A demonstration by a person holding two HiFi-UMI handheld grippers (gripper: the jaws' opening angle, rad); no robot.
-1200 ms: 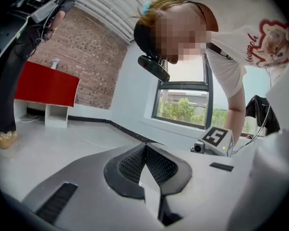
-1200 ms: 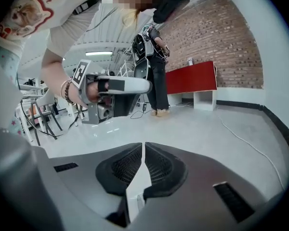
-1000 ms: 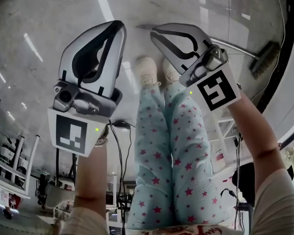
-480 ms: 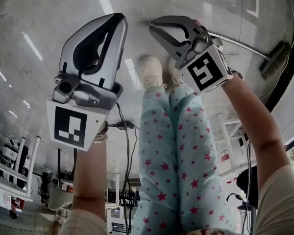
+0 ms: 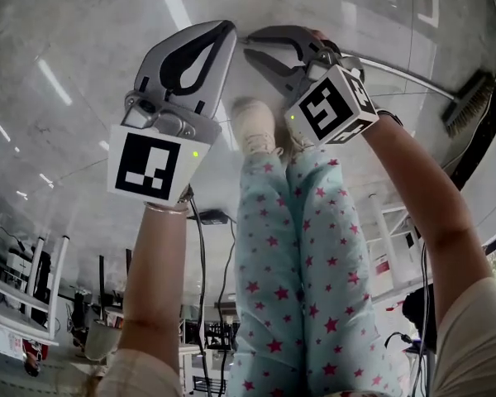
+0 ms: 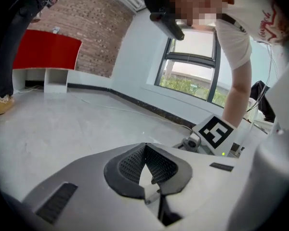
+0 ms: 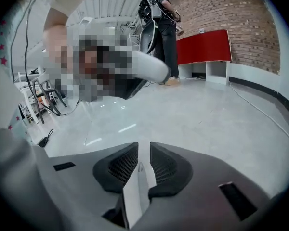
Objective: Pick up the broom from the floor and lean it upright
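Note:
The broom lies on the pale floor at the right of the head view, its brush head (image 5: pixel 469 103) near the dark wall base. Its thin metal handle (image 5: pixel 413 79) runs left towards my right gripper (image 5: pixel 250 45). That gripper hangs over the handle's left end, and its jaws are opening to a narrow slit with nothing between them (image 7: pixel 143 148). My left gripper (image 5: pixel 229 25) is just left of it, shut and empty (image 6: pixel 143 146). The broom shows in neither gripper view.
The person's legs in star-print trousers and pale shoes (image 5: pixel 256 126) stand between the arms. A red-and-white cabinet (image 7: pixel 204 47) stands by the brick wall, where another person (image 7: pixel 160 32) stands. A cable (image 7: pixel 269 114) runs along the floor.
Both grippers have sunk towards the floor, moving up the head view. The left has also shifted right. The right gripper's jaws have parted slightly.

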